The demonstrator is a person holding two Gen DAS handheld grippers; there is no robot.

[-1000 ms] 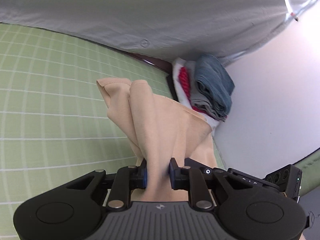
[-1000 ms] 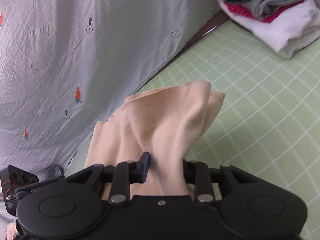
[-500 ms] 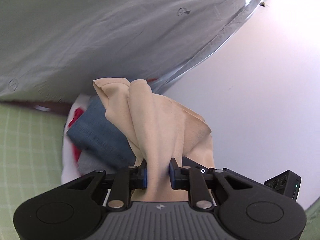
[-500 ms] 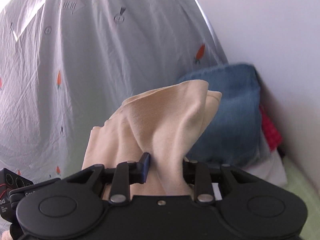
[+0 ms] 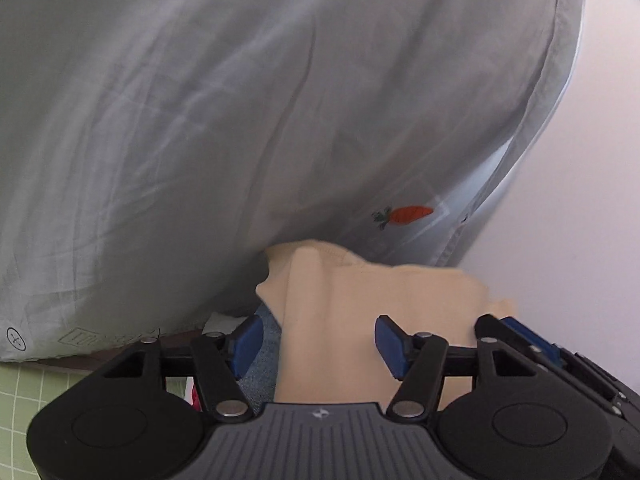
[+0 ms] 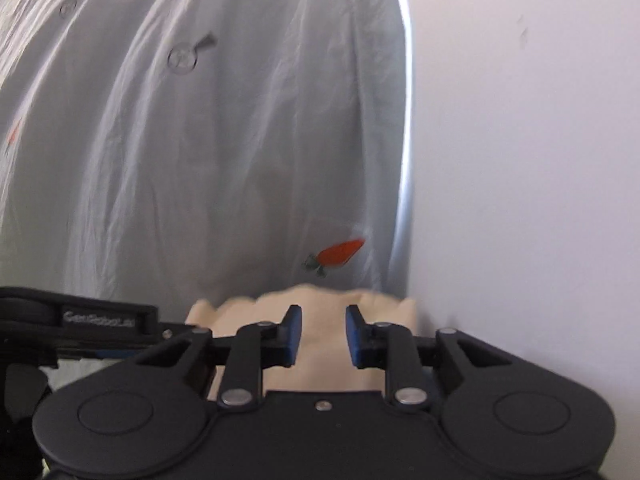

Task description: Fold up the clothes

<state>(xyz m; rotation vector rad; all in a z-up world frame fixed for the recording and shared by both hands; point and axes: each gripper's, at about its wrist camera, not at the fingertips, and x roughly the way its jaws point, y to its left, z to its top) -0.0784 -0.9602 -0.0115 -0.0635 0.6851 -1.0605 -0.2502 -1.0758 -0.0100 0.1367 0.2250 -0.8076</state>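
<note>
Left-wrist view: left gripper (image 5: 318,326) in the foreground, its blue-padded fingers (image 5: 246,344) spread wide and opening, released from the cloth. Between them, untouched by either pad, a beige garment (image 5: 332,292), folded into a soft block with a stitched hem along its far edge. Under the garment's left side, a sliver of blue denim (image 5: 264,356), touching it. At the lower left corner, a strip of green gridded mat (image 5: 16,396). Behind everything, a large pale grey sheet (image 5: 240,120), creased and printed with a small orange carrot (image 5: 408,215) just above the garment. To the right of the sheet, a plain white wall (image 5: 580,200).

Right-wrist view: right gripper (image 6: 320,316) pointing at the same sheet and carrot, its fingers (image 6: 292,336) closing, with a narrow gap left between the pads. Beige garment in that gap and spreading wider than the fingers on both sides, lying flat rather than bunched; no visible pinch on the fabric. Far edge of the garment blurred. At the left edge, part of the other gripper's black body, just beside the cloth.
</note>
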